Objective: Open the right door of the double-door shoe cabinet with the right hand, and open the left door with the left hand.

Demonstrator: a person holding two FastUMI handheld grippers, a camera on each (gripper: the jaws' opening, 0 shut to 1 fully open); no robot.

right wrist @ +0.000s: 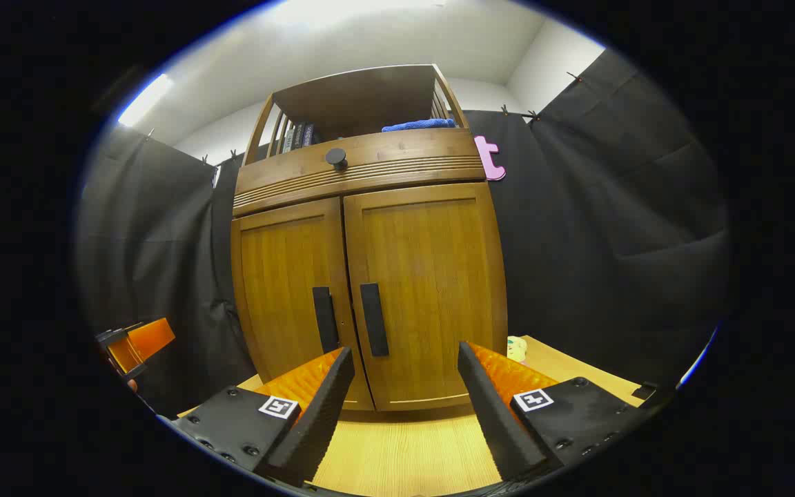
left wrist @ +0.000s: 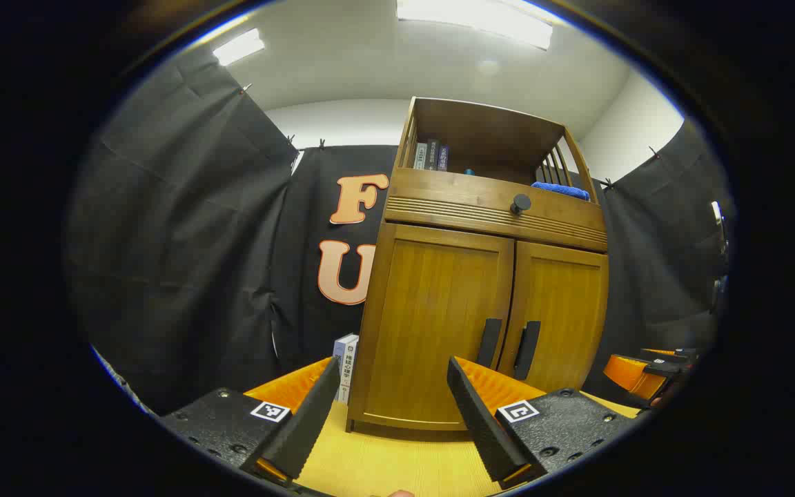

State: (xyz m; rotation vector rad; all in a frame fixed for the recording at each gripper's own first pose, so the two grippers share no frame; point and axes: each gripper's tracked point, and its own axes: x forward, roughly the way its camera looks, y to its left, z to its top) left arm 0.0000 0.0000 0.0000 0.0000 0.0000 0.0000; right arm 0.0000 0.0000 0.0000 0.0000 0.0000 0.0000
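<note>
A wooden double-door shoe cabinet (left wrist: 480, 304) (right wrist: 370, 276) stands on a pale wooden table, both doors closed. Each door carries a black vertical handle near the centre seam: the left door's handle (left wrist: 488, 342) (right wrist: 325, 319) and the right door's handle (left wrist: 527, 349) (right wrist: 374, 319). My left gripper (left wrist: 394, 400) is open, a short way in front of the left door. My right gripper (right wrist: 404, 393) is open, in front of the right door, below its handle. Neither touches the cabinet. The right gripper (left wrist: 653, 369) shows at the right edge of the left gripper view; the left gripper (right wrist: 135, 345) shows at the left edge of the right gripper view.
Above the doors is a drawer with a round black knob (left wrist: 520, 203) (right wrist: 335, 157). The open shelf on top holds books (left wrist: 430, 156) and a blue cloth (left wrist: 562, 189) (right wrist: 418, 125). A book (left wrist: 346, 366) stands left of the cabinet; a small pale object (right wrist: 517, 348) lies to its right.
</note>
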